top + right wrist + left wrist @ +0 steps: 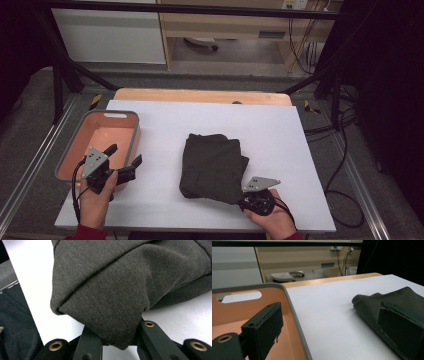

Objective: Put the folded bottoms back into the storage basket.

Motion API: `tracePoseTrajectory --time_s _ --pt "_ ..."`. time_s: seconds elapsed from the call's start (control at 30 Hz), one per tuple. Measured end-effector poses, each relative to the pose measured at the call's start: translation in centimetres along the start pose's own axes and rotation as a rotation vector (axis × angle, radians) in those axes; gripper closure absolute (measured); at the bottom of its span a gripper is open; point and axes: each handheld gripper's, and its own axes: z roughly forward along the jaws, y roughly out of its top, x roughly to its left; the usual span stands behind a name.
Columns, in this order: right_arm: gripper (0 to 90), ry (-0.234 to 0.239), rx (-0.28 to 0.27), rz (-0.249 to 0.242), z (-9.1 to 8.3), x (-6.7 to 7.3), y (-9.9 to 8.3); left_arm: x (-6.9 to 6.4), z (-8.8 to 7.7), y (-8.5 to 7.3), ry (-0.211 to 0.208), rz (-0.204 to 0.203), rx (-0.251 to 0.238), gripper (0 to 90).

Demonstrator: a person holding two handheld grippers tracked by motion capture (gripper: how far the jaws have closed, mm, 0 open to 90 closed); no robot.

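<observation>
Right claw (120,340): clenched on the near corner of the folded garment (212,167), cloth pinched between both black jaws. Seen from the high view, the right claw (252,197) sits at the garment's near right corner, the right hand (275,220) behind it at the surface's near edge.

Garment: one. Dark grey-green woven cloth, fine twill showing close up, folded into a thick, roughly rectangular bundle with soft rounded folds. It lies flat on the white surface (280,135), stretching away from the right claw toward the far side.

Left claw (120,161): released, jaws spread wide and empty, held by the left hand (95,200). One jaw hangs over the bin's interior, the other over the white surface just outside the bin's rim.

Bin (129,116): one. Orange-pink inside, grey rim, handle slot in the far wall, empty. It sits well apart from the garment, on the far side of the left claw.
</observation>
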Motion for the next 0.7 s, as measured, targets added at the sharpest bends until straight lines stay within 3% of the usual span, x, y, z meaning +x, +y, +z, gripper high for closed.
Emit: tracePoseTrajectory --time_s 0.4,0.53,0.57,0.6,0.7 --pt "68.3 -0.008 0.006 -0.002 0.11 0.06 -0.08 0.26 -0.28 0.07 0.022 -0.013 -0.018 6.6" --pt "57.8 -0.017 0.010 0.009 0.11 0.10 -0.06 0.18 -0.28 0.08 0.025 -0.008 -0.019 6.5" --pt "50.1 -0.029 0.009 0.013 0.12 0.13 -0.05 0.19 -0.27 0.08 0.028 -0.005 -0.020 6.5" --pt "50.1 -0.029 0.009 0.013 0.12 0.13 -0.05 0.20 -0.26 0.08 0.028 -0.004 -0.019 6.5" --pt "36.9 -0.055 0.001 0.018 -0.24 0.38 -0.24 0.23 -0.25 0.07 0.027 -0.006 -0.018 6.6"
